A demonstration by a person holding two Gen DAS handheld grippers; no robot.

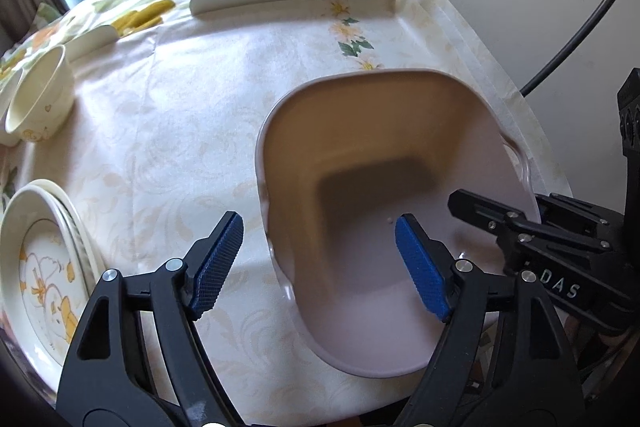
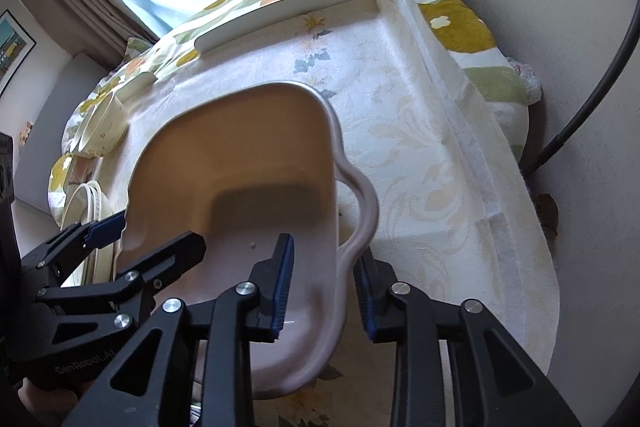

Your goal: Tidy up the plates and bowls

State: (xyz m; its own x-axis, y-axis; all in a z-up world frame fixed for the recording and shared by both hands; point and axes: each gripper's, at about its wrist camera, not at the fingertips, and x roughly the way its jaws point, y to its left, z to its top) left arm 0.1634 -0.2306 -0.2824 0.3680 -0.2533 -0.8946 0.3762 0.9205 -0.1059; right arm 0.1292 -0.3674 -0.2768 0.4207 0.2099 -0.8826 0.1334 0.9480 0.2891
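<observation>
We see a pink basin at the near right of the worktop, its long axis running away from us, open side up. The right hand-held gripper straddles its right wall below the handle, jaws apart, not yet clenched; the left hand-held gripper hangs released over its left rim. A one-sided grip risks tipping the basin off the edge. Plates and a bowl wait at left.
</observation>
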